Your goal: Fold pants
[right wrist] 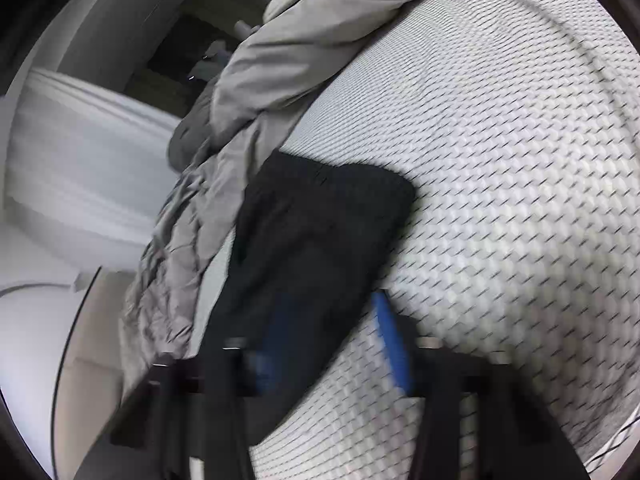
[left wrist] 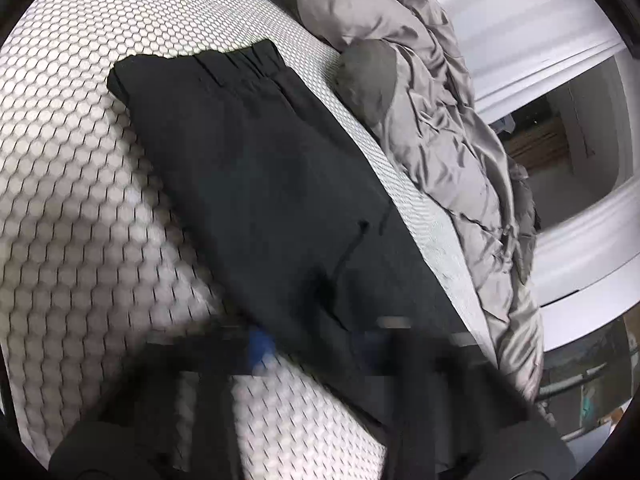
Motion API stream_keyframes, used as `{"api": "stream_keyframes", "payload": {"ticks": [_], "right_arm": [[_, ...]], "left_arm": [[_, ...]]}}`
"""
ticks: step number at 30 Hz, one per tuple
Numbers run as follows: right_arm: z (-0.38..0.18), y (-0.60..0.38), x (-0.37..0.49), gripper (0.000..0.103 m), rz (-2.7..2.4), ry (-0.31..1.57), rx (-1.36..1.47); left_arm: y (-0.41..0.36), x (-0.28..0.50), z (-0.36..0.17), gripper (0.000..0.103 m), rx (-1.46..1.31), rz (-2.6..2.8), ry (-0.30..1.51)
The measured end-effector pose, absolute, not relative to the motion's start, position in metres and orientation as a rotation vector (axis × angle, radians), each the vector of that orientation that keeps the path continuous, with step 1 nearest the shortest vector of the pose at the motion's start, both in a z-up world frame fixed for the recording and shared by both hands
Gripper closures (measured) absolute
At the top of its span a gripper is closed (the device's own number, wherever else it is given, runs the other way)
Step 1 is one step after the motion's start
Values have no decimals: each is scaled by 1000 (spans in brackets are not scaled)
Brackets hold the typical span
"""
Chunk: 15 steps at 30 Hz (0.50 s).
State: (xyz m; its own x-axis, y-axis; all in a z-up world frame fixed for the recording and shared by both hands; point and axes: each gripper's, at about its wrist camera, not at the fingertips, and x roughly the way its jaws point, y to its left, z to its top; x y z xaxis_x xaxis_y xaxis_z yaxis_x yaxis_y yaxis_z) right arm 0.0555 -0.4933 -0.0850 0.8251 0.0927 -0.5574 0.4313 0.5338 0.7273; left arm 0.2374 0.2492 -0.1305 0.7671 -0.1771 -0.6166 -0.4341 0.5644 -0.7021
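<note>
Left wrist view shows the pants (left wrist: pixel 256 168), black and smooth, folded into a long flat slab on the mattress (left wrist: pixel 72 168). Its cover is white, quilted in a honeycomb pattern. The gathered elastic waistband lies at the far end, and the pants run along the mattress's edge, beside a crumpled grey duvet (left wrist: pixel 440 128) of slick, creased fabric. No container is in sight.

My left gripper (left wrist: pixel 304 344) is blurred at the near end of the pants; its jaws are together, and I cannot tell whether cloth is caught between them.

From the right wrist, my right gripper (right wrist: pixel 324 356) has its jaws apart. One blue-padded finger (right wrist: pixel 394 344) sits on the mattress beside the pants' edge, the other over the black cloth, neither pressing it.
</note>
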Motion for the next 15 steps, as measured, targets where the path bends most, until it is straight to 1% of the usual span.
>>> {"api": "stream_keyframes", "payload": {"ticks": [2,5,9,15], "right_arm": [[-89,-485,70,49,-183,626,992],[-97,-478,90,49,-190,671,951],[-98,-485,87,49,-155,647,976],[-105,-491,77,49,-177,617,1032]], "left_arm": [[253,239,-134,101,-1002,164,698],[250,228,-119,102,-937,146,680],[260,199,-99,102,-902,136,652],[292,160,-92,102,-904,232,648]]}}
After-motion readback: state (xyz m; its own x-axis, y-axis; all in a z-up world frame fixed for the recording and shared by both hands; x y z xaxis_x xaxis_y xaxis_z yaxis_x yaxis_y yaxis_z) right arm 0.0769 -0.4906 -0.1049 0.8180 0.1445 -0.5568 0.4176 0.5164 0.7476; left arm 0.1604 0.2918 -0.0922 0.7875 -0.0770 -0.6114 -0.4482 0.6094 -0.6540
